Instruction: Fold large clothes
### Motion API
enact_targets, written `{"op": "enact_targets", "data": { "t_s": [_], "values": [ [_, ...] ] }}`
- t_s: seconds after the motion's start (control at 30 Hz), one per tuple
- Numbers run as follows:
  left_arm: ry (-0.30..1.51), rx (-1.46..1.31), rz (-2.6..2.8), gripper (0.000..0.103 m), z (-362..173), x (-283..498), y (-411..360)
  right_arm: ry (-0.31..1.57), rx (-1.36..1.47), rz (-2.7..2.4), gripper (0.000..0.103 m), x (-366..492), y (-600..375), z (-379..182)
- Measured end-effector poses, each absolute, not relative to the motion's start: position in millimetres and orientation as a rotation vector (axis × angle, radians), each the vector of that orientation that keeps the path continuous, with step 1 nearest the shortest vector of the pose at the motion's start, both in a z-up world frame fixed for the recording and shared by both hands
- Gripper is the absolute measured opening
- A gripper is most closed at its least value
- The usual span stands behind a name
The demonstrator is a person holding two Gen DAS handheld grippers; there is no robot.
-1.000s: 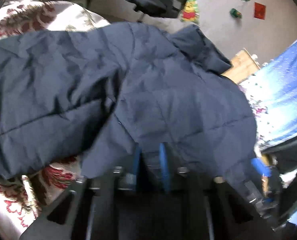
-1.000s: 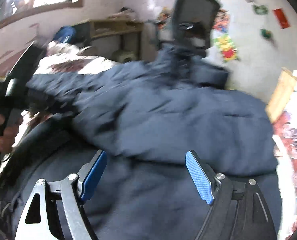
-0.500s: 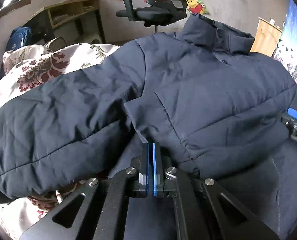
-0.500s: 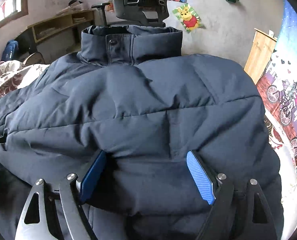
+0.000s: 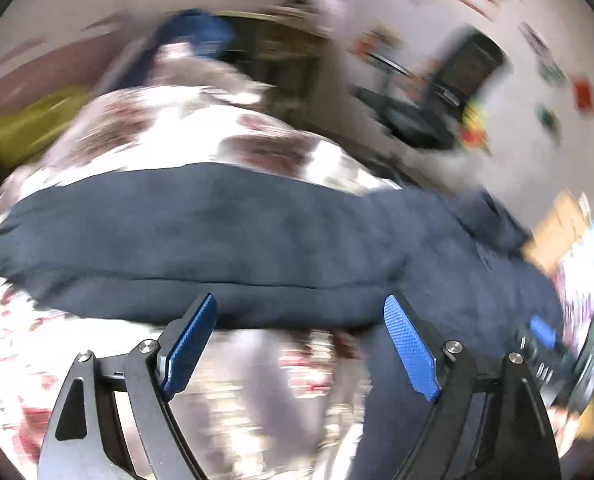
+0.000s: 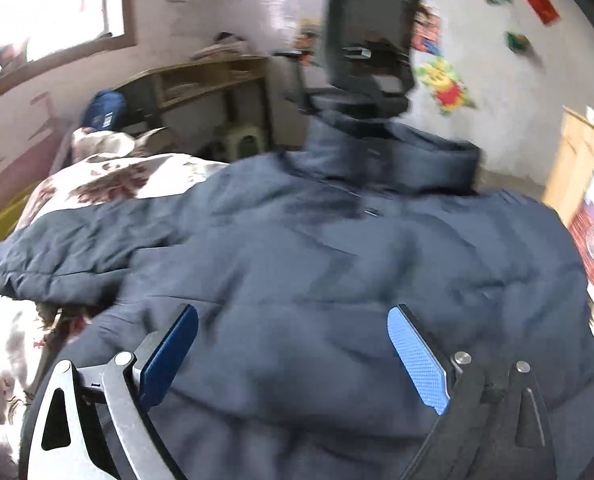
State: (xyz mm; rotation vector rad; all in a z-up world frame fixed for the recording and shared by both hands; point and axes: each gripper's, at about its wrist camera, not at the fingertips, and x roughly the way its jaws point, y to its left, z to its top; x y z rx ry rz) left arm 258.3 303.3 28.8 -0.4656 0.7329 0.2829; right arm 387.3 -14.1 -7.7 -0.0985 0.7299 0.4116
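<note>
Jacket [image 6: 337,280] under both grippers, L [image 5: 303,344] & R [image 6: 293,352], fingers wide apart, seemingly empty.

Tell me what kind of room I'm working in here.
Most likely a bedroom with a study corner: the navy jacket lies on a floral bedspread, with an office chair and a wooden desk by the wall.
</note>
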Motion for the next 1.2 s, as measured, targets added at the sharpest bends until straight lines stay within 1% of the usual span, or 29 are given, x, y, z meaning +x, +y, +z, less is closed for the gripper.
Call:
{"op": "enact_targets", "data": {
  "t_s": [0.07, 0.17, 0.27, 0.4, 0.43, 0.47, 0.5, 0.57, 0.63, 0.67, 0.73, 0.9, 1.07, 1.2],
  "values": [
    [0.713, -0.602, 0.347, 0.082, 31.1, 236.3, 340.5, 0.725, -0.123, 0.444, 0.096, 387.9, 9.6, -8.5],
    [0.732, -0.744, 0.43, 0.082, 27.3, 219.0, 383.5, 0.725, -0.162, 0.474, 0.096, 392.0, 37.1, -13.5],
    [0.752, -0.872, 0.471, 0.082, 21.8, 213.6, 411.9, 0.733, -0.212, 0.476, 0.096, 396.3, 60.4, -24.7],
    [0.754, -0.927, 0.524, 0.081, 13.7, 216.1, 428.7, 0.786, -0.256, 0.446, 0.096, 403.7, 71.0, -50.1],
    [0.756, -0.913, 0.539, 0.079, 15.0, 220.6, 430.4, 0.797, -0.253, 0.446, 0.097, 404.4, 69.5, -57.2],
    [0.76, -0.889, 0.559, 0.069, 16.4, 224.1, 429.0, 0.796, -0.236, 0.451, 0.099, 404.7, 66.4, -62.7],
    [0.764, -0.861, 0.578, 0.062, 17.7, 227.8, 426.3, 0.791, -0.22, 0.456, 0.1, 403.4, 64.3, -65.3],
    [0.779, -0.807, 0.607, 0.026, 18.9, 235.3, 421.1, 0.782, -0.178, 0.477, 0.1, 402.3, 56.7, -69.5],
    [0.761, -0.759, 0.617, 0.012, 21.0, 237.8, 416.7, 0.777, -0.154, 0.489, 0.1, 399.2, 52.1, -67.5],
    [0.736, -0.73, 0.621, 0.008, 22.4, 236.9, 411.9, 0.778, -0.146, 0.494, 0.1, 397.1, 51.0, -65.3],
    [0.688, -0.633, 0.616, 0.006, 34.7, 239.7, 395.2, 0.787, -0.122, 0.507, 0.1, 392.3, 45.3, -57.5],
    [0.528, -0.423, 0.471, 0.005, 87.2, 250.3, 341.7, 0.77, -0.078, 0.482, 0.1, 367.8, 15.8, -21.2],
    [0.39, -0.174, 0.206, 0.005, 152.2, 265.8, 250.3, 0.684, -0.068, 0.393, 0.1, 329.5, -46.1, 21.9],
    [0.347, -0.035, 0.021, 0.005, 178.5, 279.8, 177.0, 0.636, 0.01, 0.274, 0.1, 308.5, -101.9, 39.5]
  ]
}}
